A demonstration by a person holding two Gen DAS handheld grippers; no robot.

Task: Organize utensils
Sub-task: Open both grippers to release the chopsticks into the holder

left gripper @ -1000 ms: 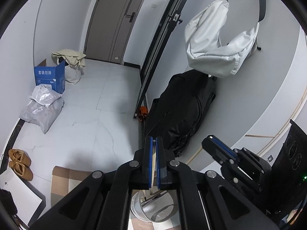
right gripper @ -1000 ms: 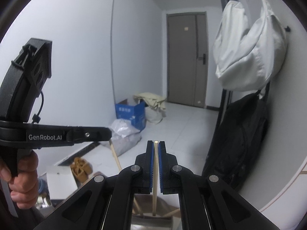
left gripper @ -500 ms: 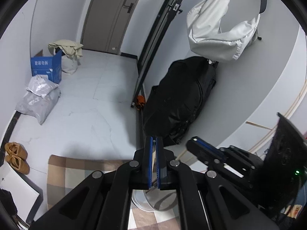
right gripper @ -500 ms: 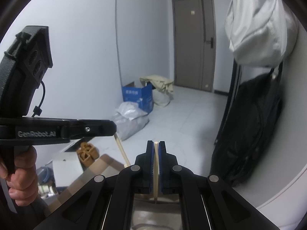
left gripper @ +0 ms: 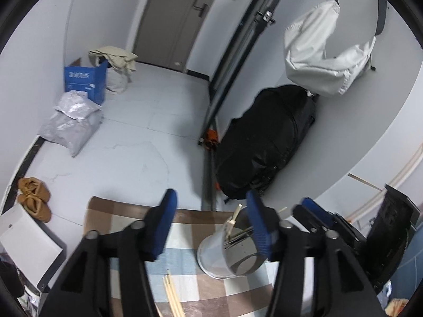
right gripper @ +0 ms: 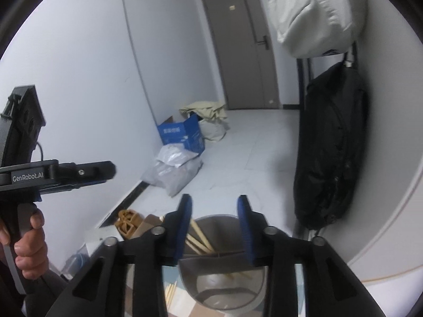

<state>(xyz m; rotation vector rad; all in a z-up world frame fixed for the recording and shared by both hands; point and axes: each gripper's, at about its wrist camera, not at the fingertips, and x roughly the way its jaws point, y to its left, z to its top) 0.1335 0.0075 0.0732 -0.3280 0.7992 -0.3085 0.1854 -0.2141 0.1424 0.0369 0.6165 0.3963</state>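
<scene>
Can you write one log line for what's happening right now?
left gripper: opening, empty | right gripper: opening, empty, above cup | loose chopsticks: on cloth

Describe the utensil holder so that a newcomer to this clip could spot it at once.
Start at the checked tablecloth in the foreground. Near its far edge stands a round metal cup, just ahead of the black backpack on the floor. It alone is shiny, with chopsticks leaning inside it; others lie loose on the cloth.

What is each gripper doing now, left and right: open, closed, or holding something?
Left gripper: jaws opening, nothing between them.
Right gripper: jaws opening, nothing pressed; it hangs over the round metal utensil cup.
</scene>
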